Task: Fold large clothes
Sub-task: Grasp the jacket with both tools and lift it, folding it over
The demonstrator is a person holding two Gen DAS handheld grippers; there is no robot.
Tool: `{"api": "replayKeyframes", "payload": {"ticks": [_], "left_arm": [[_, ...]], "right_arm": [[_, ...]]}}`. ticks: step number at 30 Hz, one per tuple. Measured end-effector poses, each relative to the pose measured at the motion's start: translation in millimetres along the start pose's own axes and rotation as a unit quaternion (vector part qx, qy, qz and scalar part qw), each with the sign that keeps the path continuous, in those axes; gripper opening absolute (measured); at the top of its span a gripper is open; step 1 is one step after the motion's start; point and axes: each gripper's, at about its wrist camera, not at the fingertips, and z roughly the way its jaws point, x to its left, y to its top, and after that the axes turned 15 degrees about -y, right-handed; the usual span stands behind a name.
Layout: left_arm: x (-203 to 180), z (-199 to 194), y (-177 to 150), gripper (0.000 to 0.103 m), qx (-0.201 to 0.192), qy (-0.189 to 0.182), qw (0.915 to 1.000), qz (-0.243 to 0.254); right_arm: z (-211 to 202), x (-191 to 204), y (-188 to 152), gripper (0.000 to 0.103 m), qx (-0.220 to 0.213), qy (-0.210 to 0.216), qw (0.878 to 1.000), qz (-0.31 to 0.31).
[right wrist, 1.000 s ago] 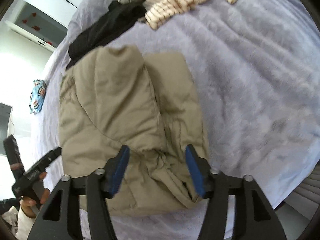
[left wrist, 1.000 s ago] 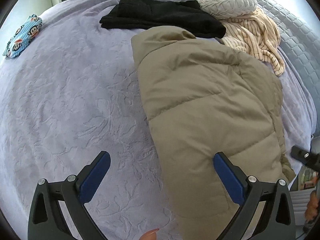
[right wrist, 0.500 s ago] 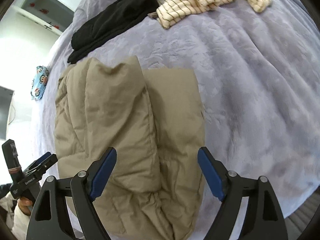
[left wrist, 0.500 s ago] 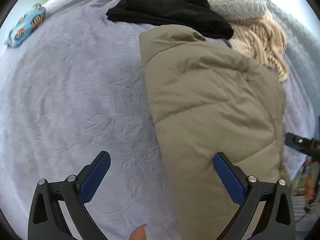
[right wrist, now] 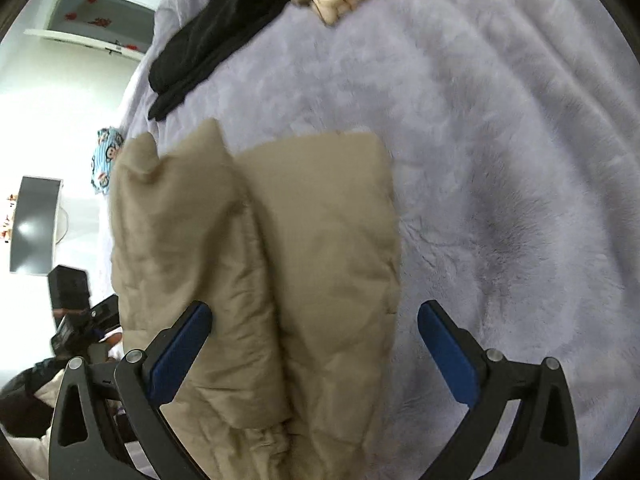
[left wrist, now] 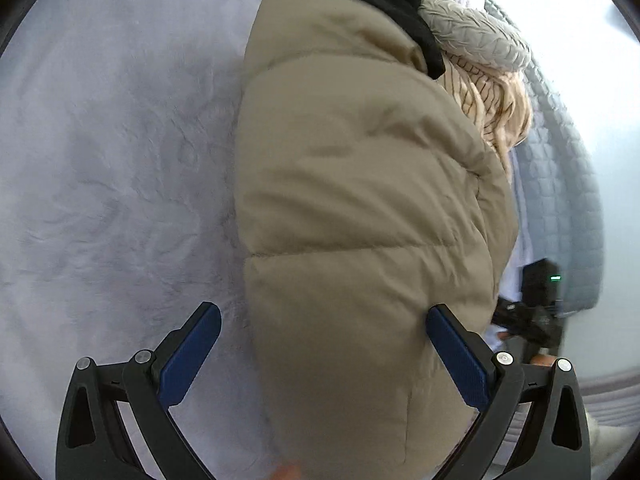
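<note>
A khaki puffer jacket (left wrist: 360, 208) lies folded lengthwise on the lavender bed cover (left wrist: 112, 168). My left gripper (left wrist: 320, 356) is open, its jaws wide apart astride the jacket's near end, just above it. In the right wrist view the jacket (right wrist: 280, 264) shows as two long folded halves side by side. My right gripper (right wrist: 314, 350) is open too, its jaws spread over the jacket's near end, holding nothing.
A black garment (right wrist: 224, 28), a cream striped top (left wrist: 492, 100) and a grey knit piece (left wrist: 476, 36) lie piled at the far end of the bed. A blue cartoon-print item (right wrist: 105, 156) lies by the bed's far edge. The quilted headboard (left wrist: 560, 184) is at right.
Both grippers have moved in lower and closer over the jacket's near end. The right gripper, narrower a second ago, has opened wide. The left stayed open.
</note>
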Motion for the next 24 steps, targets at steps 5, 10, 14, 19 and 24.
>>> {"api": "replayKeyframes", "payload": {"ticks": [5, 10, 14, 19, 24], "left_arm": [[12.4, 27.5, 8.6, 0.103, -0.003, -0.064, 0.9974, -0.033], [12.2, 52.4, 9.7, 0.103, -0.003, -0.064, 0.9974, -0.031], [6.3, 57.6, 5.2, 0.1, -0.013, -0.056, 0.9978, -0.035], [-10.7, 45.2, -2.7, 0.087, -0.031, -0.046, 0.9984, -0.011], [-20.8, 31.1, -9.2, 0.084, -0.057, -0.078, 0.9953, -0.006]], "right_arm": [[27.0, 2.6, 20.0, 0.103, 0.04, 0.096, 0.995, 0.01], [60.4, 12.5, 33.0, 0.103, 0.072, 0.11, 0.991, -0.01], [75.4, -4.5, 33.1, 0.103, 0.09, 0.139, 0.986, 0.033], [78.7, -5.0, 29.2, 0.1, 0.092, 0.168, 0.98, 0.052], [69.2, 0.8, 18.3, 0.081, 0.08, 0.209, 0.971, 0.079]]}}
